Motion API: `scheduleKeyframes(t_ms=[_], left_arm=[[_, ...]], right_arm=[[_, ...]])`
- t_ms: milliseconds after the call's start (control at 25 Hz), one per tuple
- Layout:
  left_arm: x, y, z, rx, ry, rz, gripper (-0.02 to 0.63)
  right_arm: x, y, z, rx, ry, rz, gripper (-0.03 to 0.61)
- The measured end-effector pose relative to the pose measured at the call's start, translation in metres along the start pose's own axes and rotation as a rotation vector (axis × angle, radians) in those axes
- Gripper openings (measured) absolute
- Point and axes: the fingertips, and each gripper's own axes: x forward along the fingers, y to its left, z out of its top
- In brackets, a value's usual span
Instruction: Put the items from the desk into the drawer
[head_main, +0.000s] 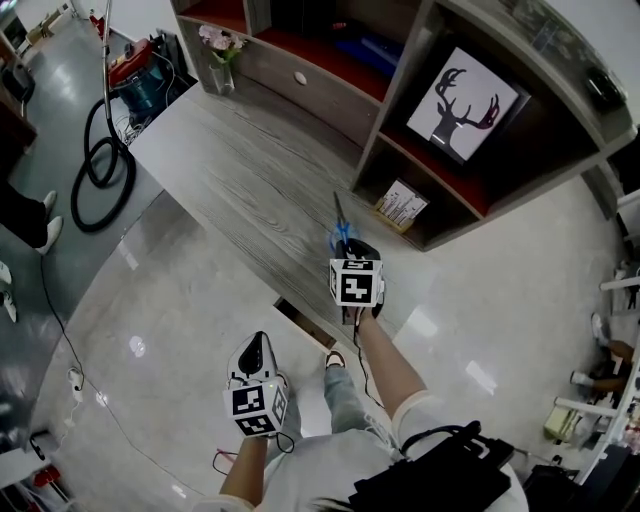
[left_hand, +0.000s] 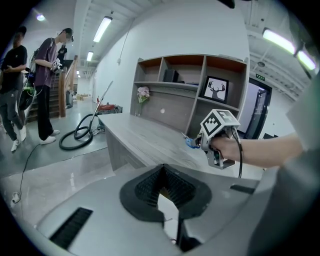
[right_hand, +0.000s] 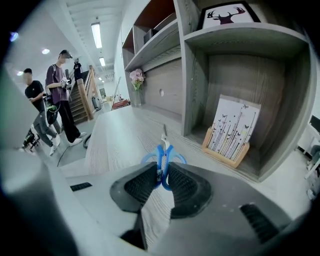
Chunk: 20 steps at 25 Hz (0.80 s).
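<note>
- Left gripper is nearest, hanging low over the floor in front of the worktop. Its jaws are pinched together with nothing between them, so that one's empty.
- Right gripper is out over the worktop's near end, jaws clamped on the blue handles of the scissors. The blades are closed and point away from the gripper, along the worktop. Can't tell if the tips touch the wood or sit just above it.
- Narrow brownish opening under the worktop's near edge, between the two grippers. Can't tell whether that's the drawer.
- Shelf unit runs along the worktop's right side. It has a deer picture in one cubby and a little card stand in the cubby below, near the scissors.
- Vase of flowers stands at the far end, with a vacuum and its looped hose on the floor beside it.
- Two people are standing in the background by some stairs.
</note>
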Motion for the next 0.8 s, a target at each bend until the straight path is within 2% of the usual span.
scheduleKeyframes(t_ms=[800], left_arm=[[-0.036, 0.000, 0.006, 0.003, -0.053, -0.006, -0.003]], right_arm=[[-0.059, 0.023, -0.005, 0.018, -0.038, 0.020, 0.067]])
